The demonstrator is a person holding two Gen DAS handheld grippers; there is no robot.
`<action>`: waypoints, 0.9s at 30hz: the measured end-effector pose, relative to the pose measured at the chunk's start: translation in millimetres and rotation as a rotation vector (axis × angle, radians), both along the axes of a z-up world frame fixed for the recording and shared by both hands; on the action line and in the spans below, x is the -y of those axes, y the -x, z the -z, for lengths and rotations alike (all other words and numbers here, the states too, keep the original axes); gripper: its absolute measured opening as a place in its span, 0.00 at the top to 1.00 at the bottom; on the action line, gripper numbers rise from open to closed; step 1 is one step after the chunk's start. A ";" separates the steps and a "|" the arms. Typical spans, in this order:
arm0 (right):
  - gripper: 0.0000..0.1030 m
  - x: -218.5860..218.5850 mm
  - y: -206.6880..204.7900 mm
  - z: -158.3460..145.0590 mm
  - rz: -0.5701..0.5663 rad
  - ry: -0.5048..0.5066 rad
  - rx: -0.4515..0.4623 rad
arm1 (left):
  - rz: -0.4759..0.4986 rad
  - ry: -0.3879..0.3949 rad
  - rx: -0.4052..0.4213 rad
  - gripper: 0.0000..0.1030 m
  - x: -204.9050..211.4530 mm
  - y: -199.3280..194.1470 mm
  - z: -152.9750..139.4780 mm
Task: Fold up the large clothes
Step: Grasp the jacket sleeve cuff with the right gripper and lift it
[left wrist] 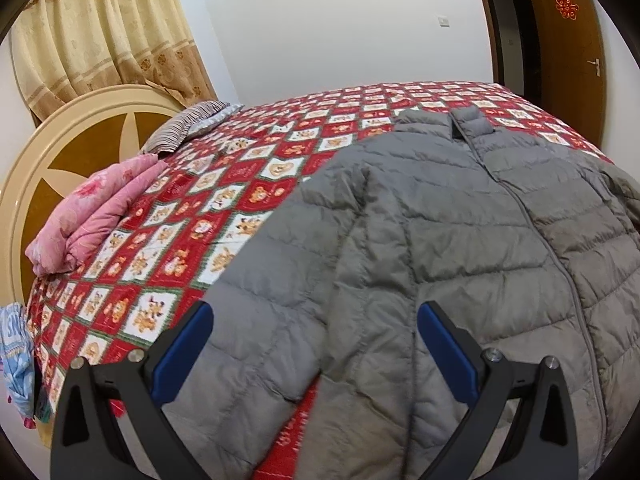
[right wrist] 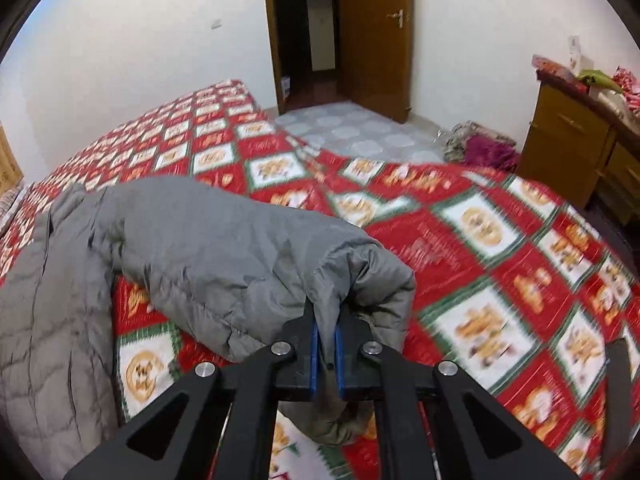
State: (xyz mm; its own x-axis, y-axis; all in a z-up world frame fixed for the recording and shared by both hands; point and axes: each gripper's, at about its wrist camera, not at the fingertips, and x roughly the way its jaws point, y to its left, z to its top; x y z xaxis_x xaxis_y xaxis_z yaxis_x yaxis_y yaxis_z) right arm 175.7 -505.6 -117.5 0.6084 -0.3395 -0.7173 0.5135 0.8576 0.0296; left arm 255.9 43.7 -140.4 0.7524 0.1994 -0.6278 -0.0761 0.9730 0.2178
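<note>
Matt quilted grey jacket [left wrist: 440, 248] on printed cloth bedspread [left wrist: 208, 208], glossy wooden headboard [left wrist: 60, 152]

Your left wrist cam sits close over the grey jacket [left wrist: 420, 248], angled down, facing the headboard [left wrist: 52, 152] and far wall. Your right cam faces the open door [right wrist: 376, 36], right above a sleeve. Both share jacket and bedspread [left wrist: 192, 208].
</note>
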 end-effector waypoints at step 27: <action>0.96 -258.8 -80.9 -111.1 -0.530 0.326 0.208 | -0.105 0.027 0.016 0.00 -54.7 -57.8 -11.6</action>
